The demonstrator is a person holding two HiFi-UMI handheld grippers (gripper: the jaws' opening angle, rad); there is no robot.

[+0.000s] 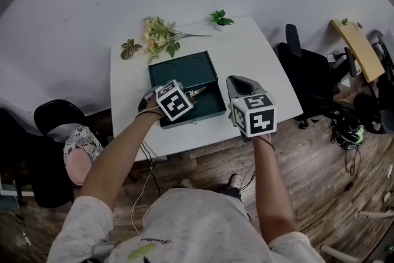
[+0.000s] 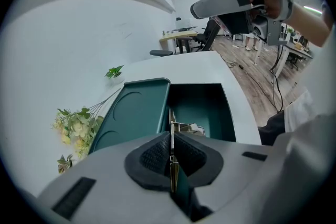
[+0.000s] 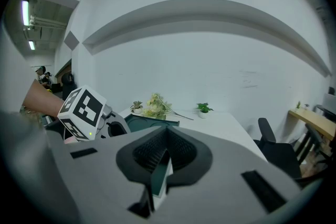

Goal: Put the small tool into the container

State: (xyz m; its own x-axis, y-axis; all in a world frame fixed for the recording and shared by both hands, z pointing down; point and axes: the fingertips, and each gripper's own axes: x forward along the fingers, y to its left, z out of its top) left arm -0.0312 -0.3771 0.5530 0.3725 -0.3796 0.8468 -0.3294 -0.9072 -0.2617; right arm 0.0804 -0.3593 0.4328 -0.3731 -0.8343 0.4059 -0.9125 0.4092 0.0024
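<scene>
A dark green container (image 1: pixel 206 71) lies open on the white table (image 1: pixel 258 58), its lid (image 2: pixel 134 113) folded back beside the tray (image 2: pixel 205 105). My left gripper (image 1: pixel 188 95) hangs over the tray's near left part, pointing steeply down, shut on the small metal tool (image 2: pixel 182 127). The tool (image 1: pixel 197 92) juts from the jaws over the tray's inside. My right gripper (image 1: pixel 235 82) hovers just right of the container, above the table's front edge. Its jaws (image 3: pixel 167 139) meet at the tips with nothing between them.
Cream artificial flowers (image 1: pixel 160 37) and a leafy sprig (image 1: pixel 129 48) lie behind the container. A small potted plant (image 1: pixel 220 18) stands at the back edge. A black office chair (image 1: pixel 308 74) is to the right of the table, a stool (image 1: pixel 58 114) to the left.
</scene>
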